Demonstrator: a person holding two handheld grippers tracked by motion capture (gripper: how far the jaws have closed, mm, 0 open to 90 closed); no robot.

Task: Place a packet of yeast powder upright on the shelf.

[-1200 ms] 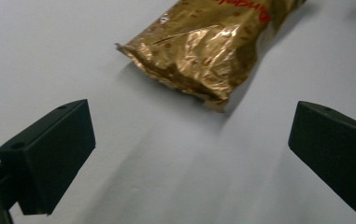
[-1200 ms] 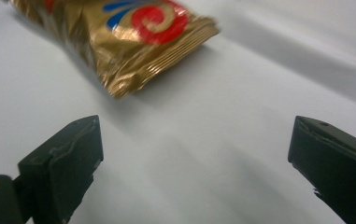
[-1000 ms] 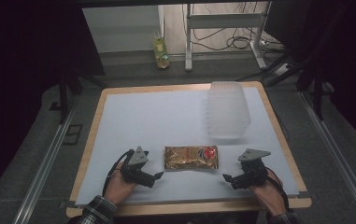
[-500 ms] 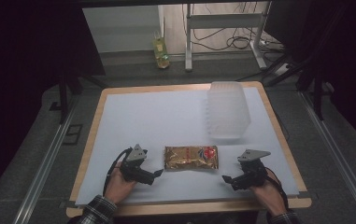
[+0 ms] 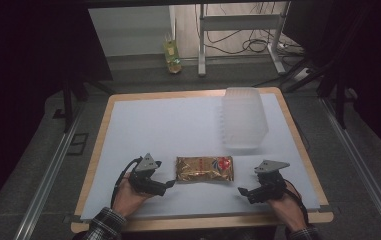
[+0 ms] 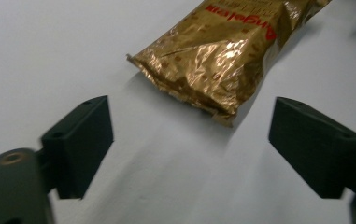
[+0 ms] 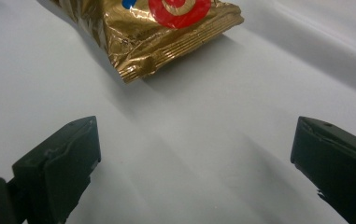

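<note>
High view has the gold snack bag [image 5: 204, 169] at six o'clock on the tabletop [image 5: 178, 125], untouched. Left gripper [image 5: 167, 186] fingers have just been narrowing, nothing between them; right gripper [image 5: 243, 192] fingers spread. Grabbing's all left.

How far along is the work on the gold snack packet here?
Nothing looks done yet: the gold snack packet lies flat on the white table, untouched. In hand: the left hand-held gripper, whose jaws have just been closing a little, and the right hand-held gripper flank its ends, both open and empty. Grasping remains, perhaps moving it to the clear plastic container.
</note>
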